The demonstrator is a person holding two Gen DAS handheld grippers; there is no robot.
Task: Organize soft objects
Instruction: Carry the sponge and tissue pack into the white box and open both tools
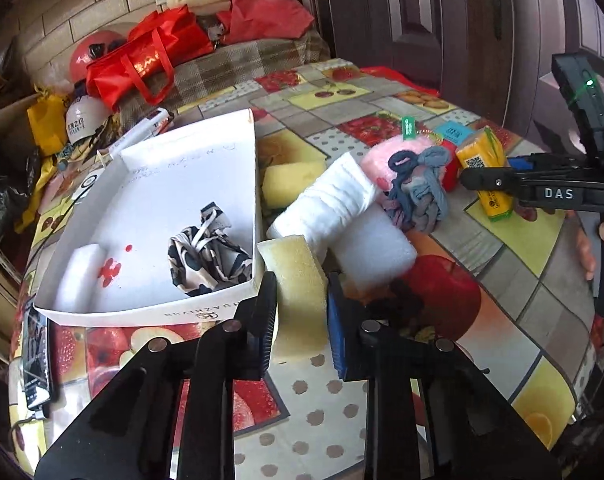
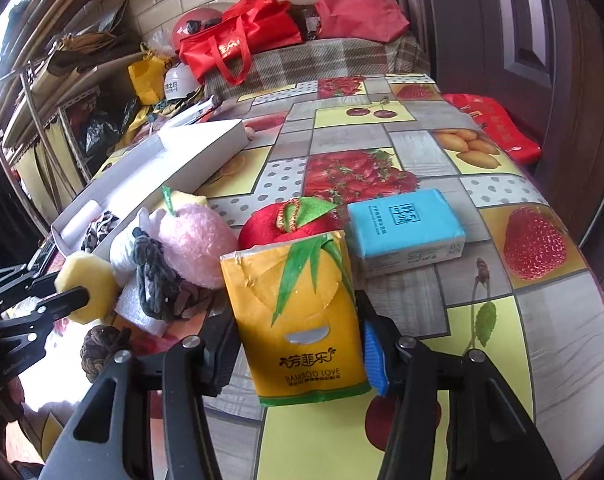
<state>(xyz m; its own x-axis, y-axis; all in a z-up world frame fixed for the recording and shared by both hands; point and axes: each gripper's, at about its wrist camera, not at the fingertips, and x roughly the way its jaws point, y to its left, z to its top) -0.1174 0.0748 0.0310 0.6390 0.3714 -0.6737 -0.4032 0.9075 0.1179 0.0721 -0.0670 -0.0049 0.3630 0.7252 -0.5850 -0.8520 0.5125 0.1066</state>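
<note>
My left gripper point(image 1: 300, 322) is shut on a yellow sponge point(image 1: 298, 288), its pads squeezing the foam beside the white box point(image 1: 206, 312). The same sponge point(image 2: 88, 286) shows at the left of the right wrist view. My right gripper point(image 2: 298, 354) is shut on a yellow tissue pack point(image 2: 298, 320), held upright; this pack point(image 1: 488, 164) also appears in the left wrist view. A pile lies between them: white foam block point(image 1: 376, 246), rolled white cloth point(image 1: 326, 204), pink plush point(image 2: 198, 244), grey braided rope point(image 1: 418, 196), red plush apple point(image 2: 270, 226), another yellow sponge point(image 1: 292, 180).
The white box holds a patterned black-and-white cloth point(image 1: 206, 254) and a white foam piece point(image 1: 78, 276). A blue tissue pack point(image 2: 406, 230) lies on the fruit-print tablecloth point(image 2: 382, 140). Red bags point(image 1: 142, 60) and clutter sit beyond the table. A dark braided ball point(image 2: 102, 350) lies near the front edge.
</note>
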